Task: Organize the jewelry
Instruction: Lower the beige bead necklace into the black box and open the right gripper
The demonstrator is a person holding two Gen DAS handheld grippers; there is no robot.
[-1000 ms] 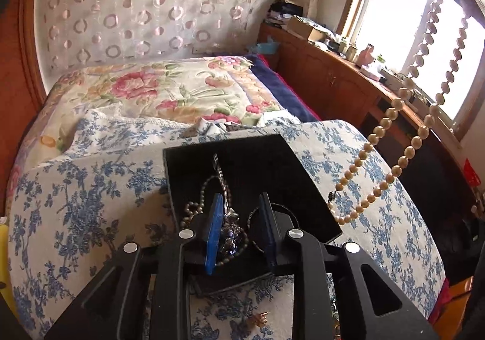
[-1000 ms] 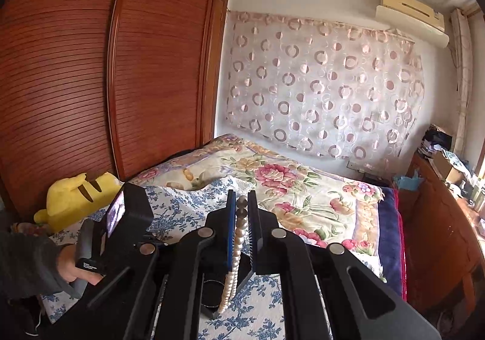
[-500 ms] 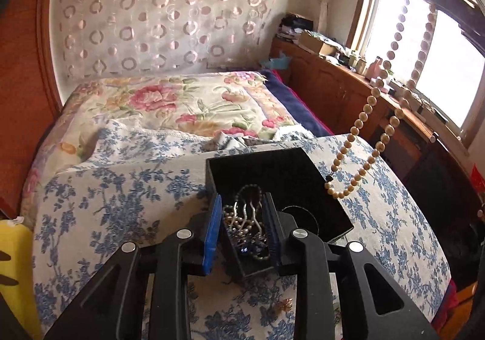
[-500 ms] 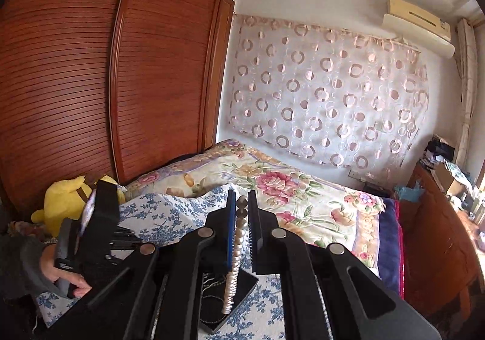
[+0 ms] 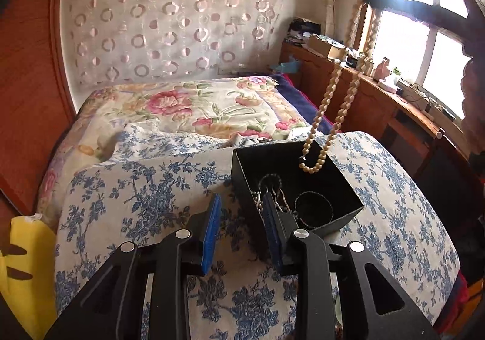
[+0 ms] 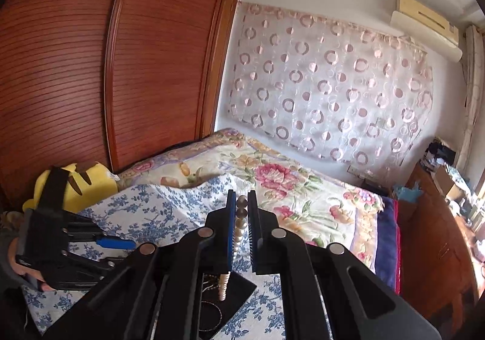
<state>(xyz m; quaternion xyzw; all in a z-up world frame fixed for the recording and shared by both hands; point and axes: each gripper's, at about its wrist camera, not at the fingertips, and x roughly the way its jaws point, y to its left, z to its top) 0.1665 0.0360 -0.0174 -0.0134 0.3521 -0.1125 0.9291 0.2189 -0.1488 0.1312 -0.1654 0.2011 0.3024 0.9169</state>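
A black open box [image 5: 348,188] sits on the blue floral cloth, holding a beaded chain and a dark bangle [image 5: 313,208]. My left gripper [image 5: 241,214] is open, its jaws straddling the box's near left wall. My right gripper [image 6: 242,203] is shut on a pearl necklace [image 6: 241,227], which hangs down as a loop [image 5: 330,115] with its bottom end just inside the box's far side. The box also shows under the right gripper [image 6: 239,294]. The left gripper shows at the left in the right wrist view [image 6: 100,244].
The box rests on a blue floral cloth [image 5: 145,194] over a bed with a flowered quilt [image 5: 197,103]. A yellow plush toy [image 5: 24,252] lies at the left. A wooden cabinet [image 5: 379,103] with clutter runs under the window on the right.
The left gripper has opened and slid left, off the jewelry in the box to straddle its left wall. The hanging pearl necklace has moved over the box and lower.
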